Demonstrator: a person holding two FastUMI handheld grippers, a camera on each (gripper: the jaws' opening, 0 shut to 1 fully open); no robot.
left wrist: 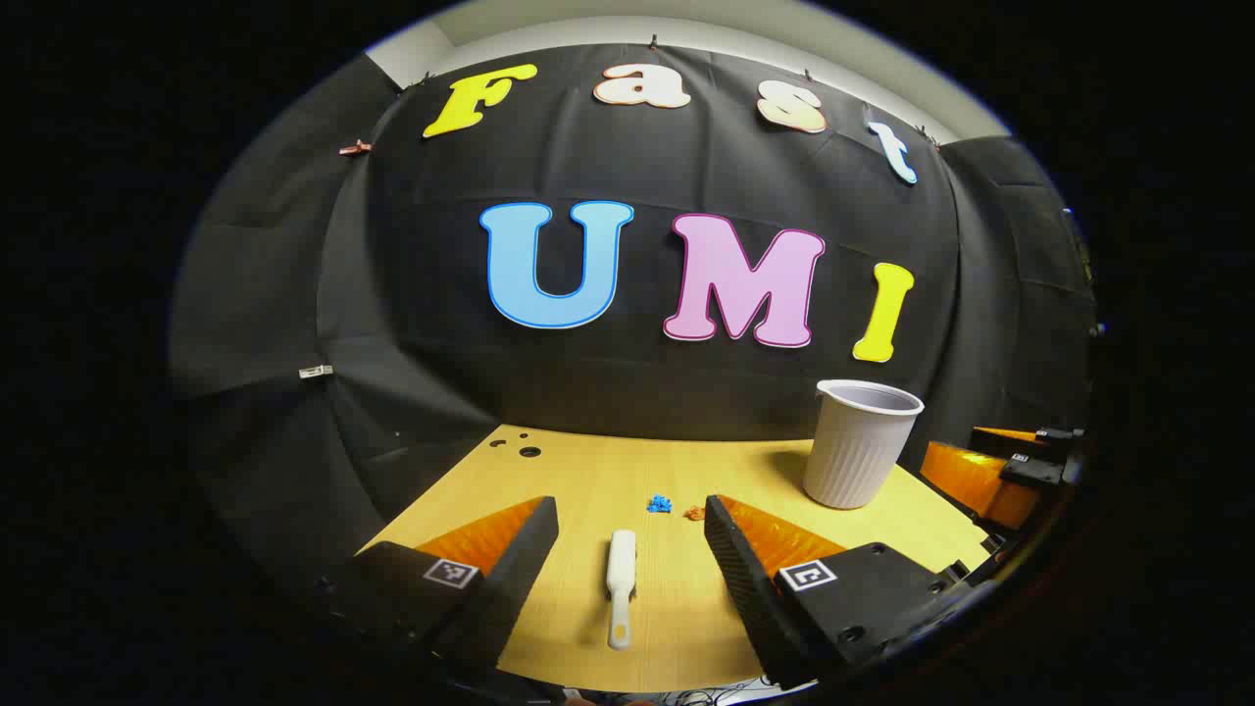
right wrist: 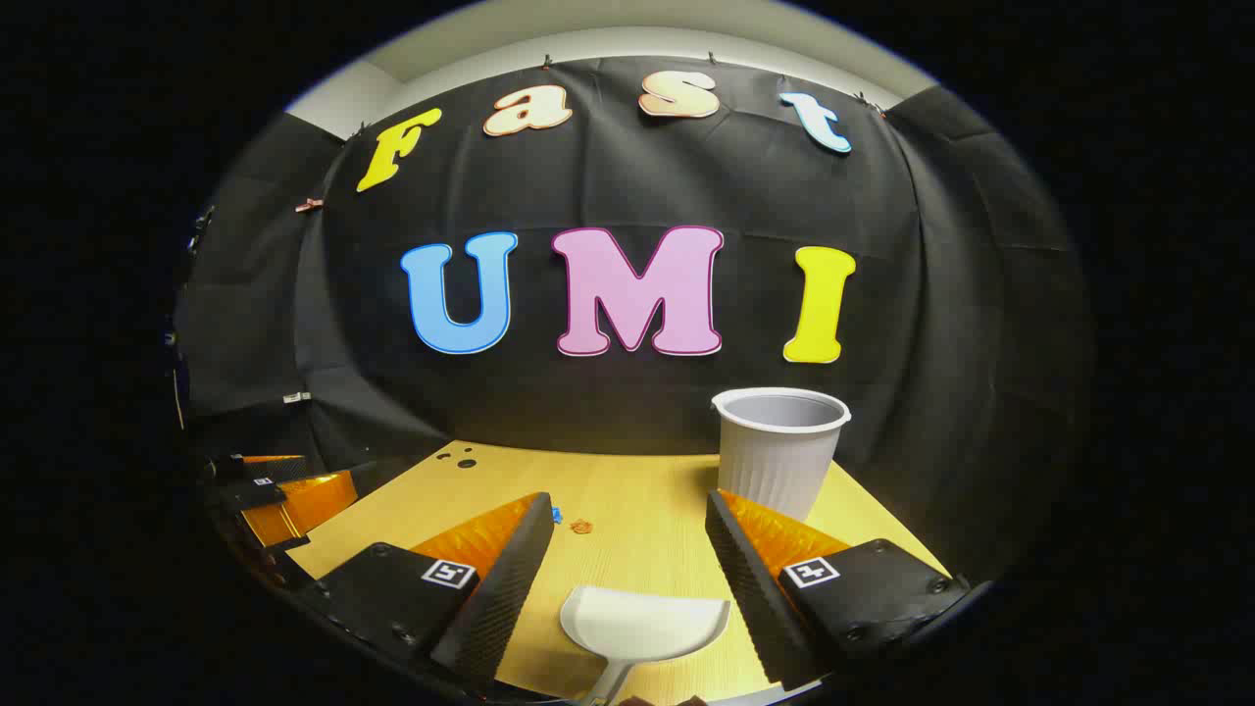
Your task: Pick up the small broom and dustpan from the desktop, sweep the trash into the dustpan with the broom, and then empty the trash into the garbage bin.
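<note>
A small white broom (left wrist: 621,586) lies on the yellow desktop (left wrist: 588,480), handle toward me, between the spread fingers of my open left gripper (left wrist: 630,520). Beyond it lie a blue scrap (left wrist: 659,504) and an orange scrap (left wrist: 694,513). In the right gripper view a white dustpan (right wrist: 642,623) rests on the desktop (right wrist: 637,500), mouth away from me, between the fingers of my open right gripper (right wrist: 627,515). The orange scrap (right wrist: 581,527) and blue scrap (right wrist: 556,514) lie ahead to its left. Neither gripper touches anything.
A ribbed grey bin (left wrist: 860,443) stands upright at the back right of the desktop, also seen as the bin (right wrist: 779,451) just beyond my right finger. The other gripper (left wrist: 1000,471) shows at the far right edge. Small holes (left wrist: 529,451) mark the desk's back left corner.
</note>
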